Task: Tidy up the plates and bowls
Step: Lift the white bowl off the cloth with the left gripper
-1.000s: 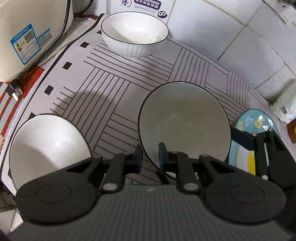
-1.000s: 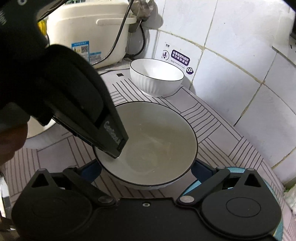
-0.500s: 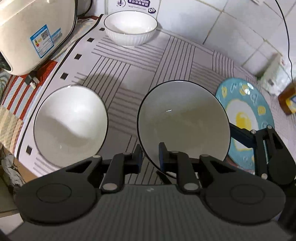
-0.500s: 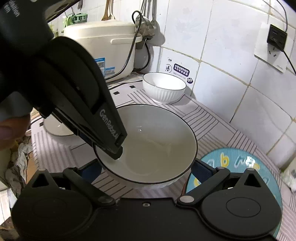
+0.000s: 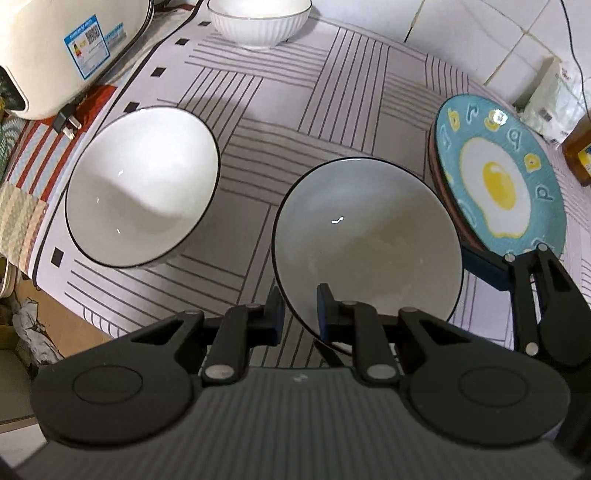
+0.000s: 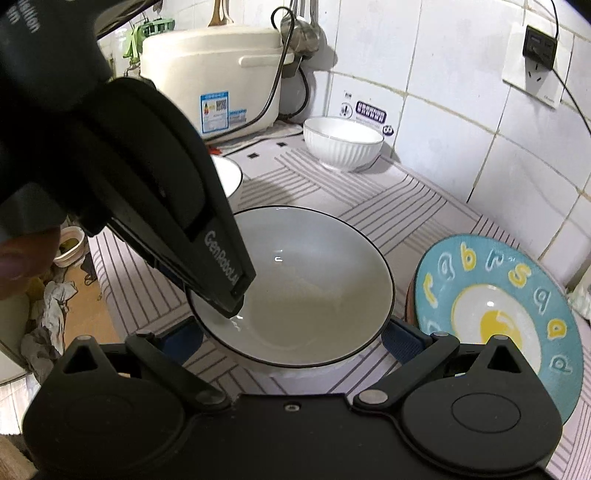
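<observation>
Bowls are the matter here: a large white ceramic bowl with a thin black rim (image 5: 367, 240) is carried over the striped grey-and-white counter mat (image 5: 314, 92) by both tools. The left gripper (image 5: 300, 315) is clamped on its near rim at six o'clock, one pad inside and one outside. The right gripper (image 6: 291, 339) straddles the bowl's whole width, its blue pads at four and eight o'clock in its own view pressing the outer wall, so it too holds the bowl. Two grips likely steady a wide, smooth dish that one pinch might let tip.

At nine o'clock of the held bowl, well apart, sits a matching black-rimmed white bowl (image 5: 142, 188), the probable nesting spot. At twelve o'clock, near the tiled wall, stands a ribbed white bowl (image 5: 258, 22). At three o'clock, just beside, lies a blue plate painted with a fried egg (image 5: 502, 173), stacked on a darker plate. A cream rice cooker (image 5: 62, 48) fills ten o'clock.
</observation>
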`<state>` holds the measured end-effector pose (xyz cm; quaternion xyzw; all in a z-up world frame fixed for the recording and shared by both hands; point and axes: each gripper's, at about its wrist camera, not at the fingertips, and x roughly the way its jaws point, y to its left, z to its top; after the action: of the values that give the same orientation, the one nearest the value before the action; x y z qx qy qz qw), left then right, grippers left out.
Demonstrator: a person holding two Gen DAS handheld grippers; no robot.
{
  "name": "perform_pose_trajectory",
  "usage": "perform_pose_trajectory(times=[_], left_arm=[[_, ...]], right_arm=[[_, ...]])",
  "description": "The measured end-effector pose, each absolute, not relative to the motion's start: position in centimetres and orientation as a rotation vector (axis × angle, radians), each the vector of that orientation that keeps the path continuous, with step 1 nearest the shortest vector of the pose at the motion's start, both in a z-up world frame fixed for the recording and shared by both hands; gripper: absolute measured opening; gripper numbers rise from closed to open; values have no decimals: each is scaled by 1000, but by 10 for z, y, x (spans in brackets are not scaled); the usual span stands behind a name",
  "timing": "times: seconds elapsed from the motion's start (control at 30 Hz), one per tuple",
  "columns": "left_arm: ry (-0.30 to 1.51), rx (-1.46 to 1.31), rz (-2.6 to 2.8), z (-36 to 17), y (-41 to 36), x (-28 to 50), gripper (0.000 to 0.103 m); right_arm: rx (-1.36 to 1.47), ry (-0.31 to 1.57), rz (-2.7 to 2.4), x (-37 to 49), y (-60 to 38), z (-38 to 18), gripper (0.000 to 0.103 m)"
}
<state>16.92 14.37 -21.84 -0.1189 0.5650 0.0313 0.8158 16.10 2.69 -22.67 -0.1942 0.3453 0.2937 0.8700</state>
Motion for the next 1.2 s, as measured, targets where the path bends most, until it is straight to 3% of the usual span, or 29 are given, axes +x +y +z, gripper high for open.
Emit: perform_pose_trajectory(times=[0.37,0.83,1.2], left_arm=[[1220,-271,63,-223,149,169,16],[1169,-238,26,-182,160,141,22],[1156,-196,48,-164,187,122,23]], right_arm=[[-432,757,596,154,31,-231,103],[-178,737,554,124,-17,-170,103],[-148,721,624,113,-3,-141,99]])
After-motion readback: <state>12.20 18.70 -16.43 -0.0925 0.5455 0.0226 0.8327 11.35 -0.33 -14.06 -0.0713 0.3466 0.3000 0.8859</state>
